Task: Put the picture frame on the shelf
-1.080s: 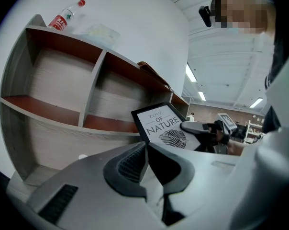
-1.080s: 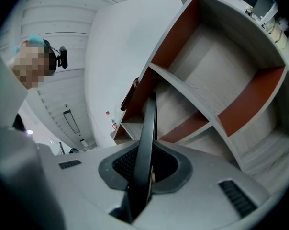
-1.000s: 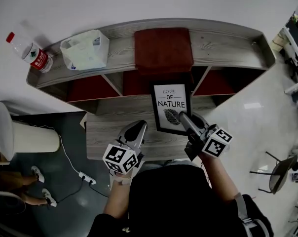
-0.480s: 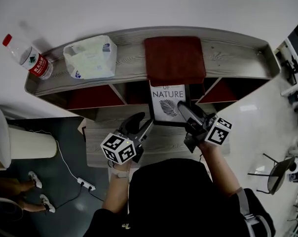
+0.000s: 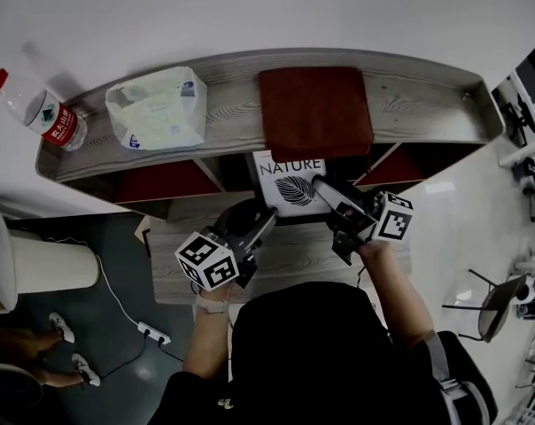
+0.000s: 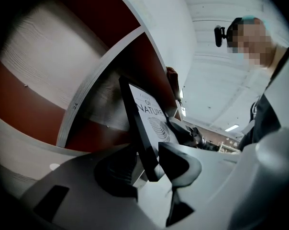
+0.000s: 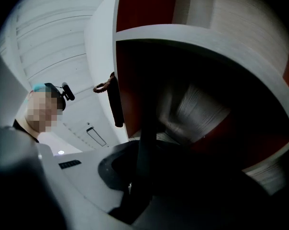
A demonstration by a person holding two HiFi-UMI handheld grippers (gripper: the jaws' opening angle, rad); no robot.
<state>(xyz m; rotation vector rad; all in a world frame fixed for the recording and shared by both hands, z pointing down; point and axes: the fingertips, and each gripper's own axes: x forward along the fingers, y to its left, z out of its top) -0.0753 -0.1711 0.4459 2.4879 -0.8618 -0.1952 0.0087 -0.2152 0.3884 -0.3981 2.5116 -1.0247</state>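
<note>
Picture frame (image 5: 290,184) at the middle compartment of the shelf (image 5: 418,91)

From the head view, we find the picture frame upright at the mouth of the middle compartment, print side toward us. The word NATURE and a leaf drawing are legible. The frame's top passes under the shelf's upper board, directly below the red mat (image 5: 314,112), which lies at 12 o'clock from it. We cannot tell whether the lower edge rests on the wooden board (image 5: 285,257) beneath.

The right gripper (image 5: 323,187) meets the frame at 4 o'clock. In the right gripper view, its jaws stand narrow, clamped on a dark edge of the frame.

The left gripper (image 5: 260,220) sits at 7 o'clock from the frame. In the left gripper view, its jaws stand wide with the frame's edge between them. They have just been closing a little, and we see no firm clamp.

On the upper board, a plastic bag (image 5: 157,109) lies at 10 o'clock from the frame. A water bottle (image 5: 39,109) shows further out on the same bearing, at the shelf's left end.
</note>
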